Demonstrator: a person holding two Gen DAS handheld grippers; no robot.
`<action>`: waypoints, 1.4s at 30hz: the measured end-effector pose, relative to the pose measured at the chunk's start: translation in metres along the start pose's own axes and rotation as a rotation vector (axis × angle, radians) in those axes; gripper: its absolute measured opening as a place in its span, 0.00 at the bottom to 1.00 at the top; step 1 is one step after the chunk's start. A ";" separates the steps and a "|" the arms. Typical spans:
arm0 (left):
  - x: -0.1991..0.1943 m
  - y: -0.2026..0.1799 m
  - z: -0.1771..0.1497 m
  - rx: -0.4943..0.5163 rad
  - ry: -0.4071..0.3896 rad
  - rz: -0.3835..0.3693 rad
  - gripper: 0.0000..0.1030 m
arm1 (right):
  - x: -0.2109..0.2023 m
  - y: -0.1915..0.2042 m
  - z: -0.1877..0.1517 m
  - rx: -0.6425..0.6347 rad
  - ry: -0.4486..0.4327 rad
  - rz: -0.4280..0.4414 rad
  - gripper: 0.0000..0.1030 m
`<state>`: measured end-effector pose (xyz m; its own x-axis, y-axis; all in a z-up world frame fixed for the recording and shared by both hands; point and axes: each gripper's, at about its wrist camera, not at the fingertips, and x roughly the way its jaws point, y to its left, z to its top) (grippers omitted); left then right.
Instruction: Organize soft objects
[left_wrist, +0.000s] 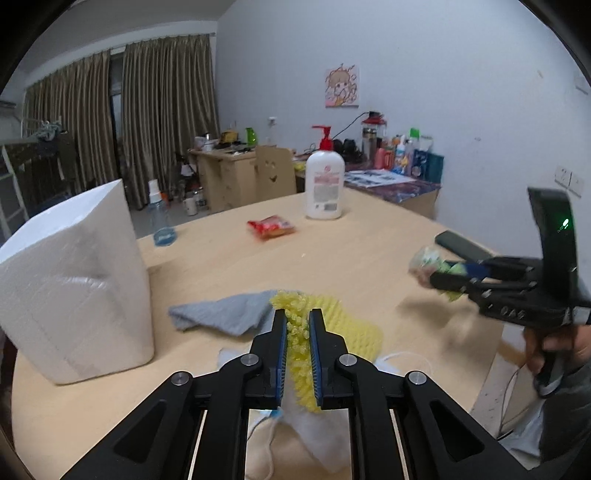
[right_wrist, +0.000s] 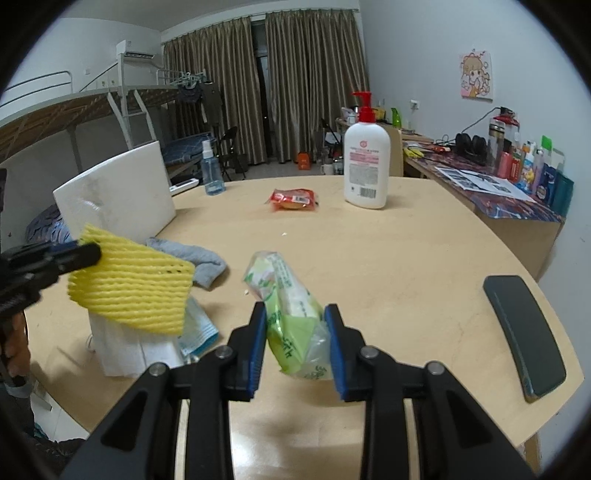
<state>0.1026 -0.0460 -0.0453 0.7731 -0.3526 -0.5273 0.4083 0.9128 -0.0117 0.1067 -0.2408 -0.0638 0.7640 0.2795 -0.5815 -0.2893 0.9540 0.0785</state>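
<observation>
Left wrist view: the left claw (left_wrist: 297, 332) is clamped on the yellow foam net (left_wrist: 343, 328), its blue pads squeezing a bunched edge so the mesh bulges up between them. The net is lifted clear of the counter (left_wrist: 369, 251), hanging over a white cloth (left_wrist: 314, 435) and just beside a grey rag (left_wrist: 225, 314). It looks almost weightless and very springy, so a pinch on a gathered fold, as here, should hold better than one on a single flat layer, which could tear or slip out.

In the right wrist view, the right claw (right_wrist: 295, 328) is closed on the green tissue pack (right_wrist: 291, 314), gripping the crinkled film near the lower end while the rest juts forward and tilts to the left above the counter. The pack seems light and squashy, with a slick wrapper; taking it across its middle, over the tissue block and not the loose film, would probably be steadier.

Further out lie a blue-edged mask (right_wrist: 199, 332) under the net, a red snack packet (right_wrist: 293, 199), a white lotion bottle (right_wrist: 365, 166), a dark phone (right_wrist: 524, 332) and a white foam box (left_wrist: 74, 288). The box may be where the soft things belong, but its opening is not shown.
</observation>
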 end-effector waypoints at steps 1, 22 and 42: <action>0.000 0.001 -0.003 0.005 0.006 0.011 0.22 | -0.001 0.001 -0.001 -0.001 -0.001 0.003 0.34; 0.021 -0.049 -0.017 0.316 0.070 0.003 0.74 | -0.001 0.001 -0.016 0.026 0.010 0.046 0.34; 0.030 -0.041 -0.021 0.334 0.159 -0.012 0.01 | -0.008 0.008 -0.017 0.014 -0.013 0.077 0.34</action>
<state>0.0984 -0.0896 -0.0787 0.6929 -0.3023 -0.6546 0.5732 0.7817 0.2458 0.0887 -0.2374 -0.0723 0.7470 0.3535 -0.5630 -0.3395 0.9310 0.1340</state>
